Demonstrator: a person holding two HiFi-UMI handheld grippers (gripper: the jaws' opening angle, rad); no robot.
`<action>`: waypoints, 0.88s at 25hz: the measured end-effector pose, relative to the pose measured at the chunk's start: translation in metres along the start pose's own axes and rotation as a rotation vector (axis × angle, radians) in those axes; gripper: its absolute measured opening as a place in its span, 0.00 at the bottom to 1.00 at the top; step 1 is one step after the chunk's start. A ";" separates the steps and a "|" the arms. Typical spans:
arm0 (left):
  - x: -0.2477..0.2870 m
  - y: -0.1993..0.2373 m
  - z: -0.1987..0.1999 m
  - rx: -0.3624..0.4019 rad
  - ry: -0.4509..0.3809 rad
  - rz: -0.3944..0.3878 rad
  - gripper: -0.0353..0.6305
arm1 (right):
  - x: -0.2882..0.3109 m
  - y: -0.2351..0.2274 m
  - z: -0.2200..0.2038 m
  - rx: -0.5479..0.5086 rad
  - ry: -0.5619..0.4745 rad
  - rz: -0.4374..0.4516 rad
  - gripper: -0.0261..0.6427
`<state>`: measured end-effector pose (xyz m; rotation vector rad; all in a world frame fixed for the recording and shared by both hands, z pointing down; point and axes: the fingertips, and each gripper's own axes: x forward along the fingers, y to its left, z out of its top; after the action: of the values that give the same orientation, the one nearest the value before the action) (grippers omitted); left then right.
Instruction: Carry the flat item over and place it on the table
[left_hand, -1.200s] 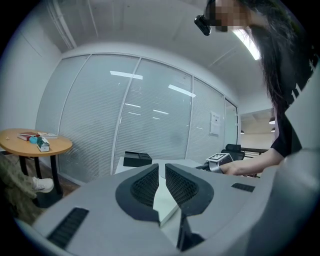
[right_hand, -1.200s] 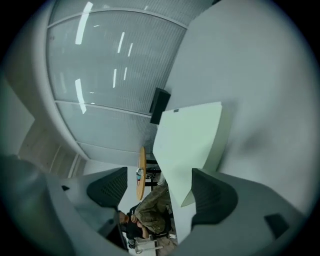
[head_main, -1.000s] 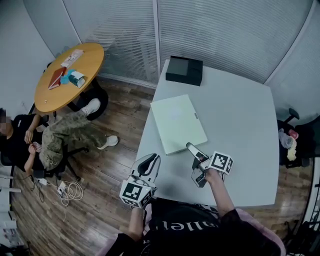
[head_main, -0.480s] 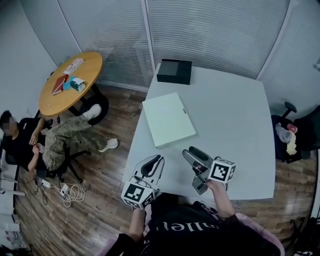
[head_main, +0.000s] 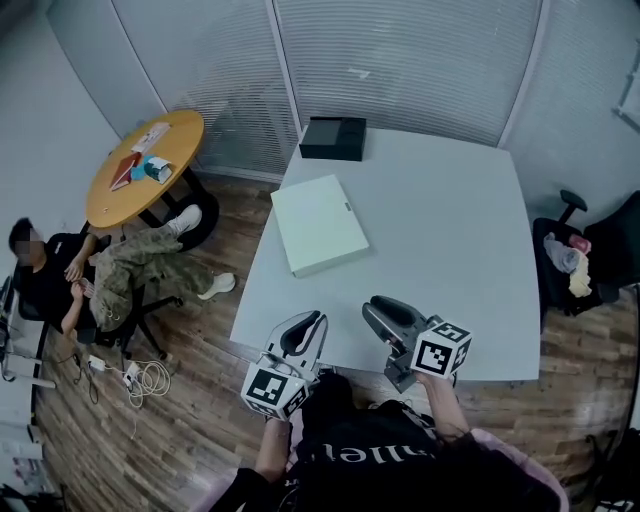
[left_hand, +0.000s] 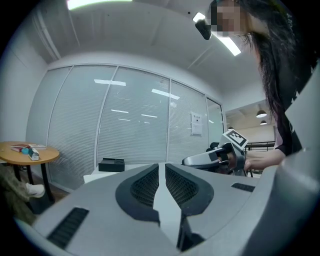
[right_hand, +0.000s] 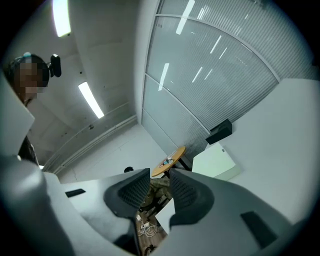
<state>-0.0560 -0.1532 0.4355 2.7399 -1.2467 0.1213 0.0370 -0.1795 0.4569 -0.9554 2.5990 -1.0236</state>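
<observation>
The flat item (head_main: 318, 224), a pale green slab, lies on the left part of the white table (head_main: 450, 250). It also shows in the right gripper view, flat item (right_hand: 216, 162), far ahead. My right gripper (head_main: 385, 314) hovers over the table's near edge, well short of the item. Its jaws are closing, a gap still shows and nothing is between them (right_hand: 159, 181). My left gripper (head_main: 303, 330) is held beside the table's near left corner, shut and empty (left_hand: 162, 169).
A black box (head_main: 333, 138) stands at the table's far left corner. A round wooden table (head_main: 145, 165) with small things, and a seated person (head_main: 90, 280), are at the left. A chair with bundled cloth (head_main: 575, 265) is at the right. Cables (head_main: 140, 380) lie on the wood floor.
My right gripper has drawn back from the flat item's near edge toward me and its jaws have narrowed. The item stays on the table. The left gripper has barely moved.
</observation>
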 end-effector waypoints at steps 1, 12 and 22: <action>-0.003 -0.008 0.000 0.001 -0.003 0.006 0.14 | -0.008 0.003 -0.003 -0.014 0.006 0.004 0.21; -0.037 -0.092 -0.014 -0.012 0.008 0.054 0.14 | -0.081 0.031 -0.044 -0.071 0.073 0.061 0.12; -0.061 -0.134 -0.022 -0.012 0.041 0.088 0.14 | -0.113 0.053 -0.071 -0.051 0.104 0.135 0.11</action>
<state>0.0050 -0.0171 0.4384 2.6589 -1.3519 0.1772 0.0707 -0.0404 0.4684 -0.7433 2.7434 -1.0025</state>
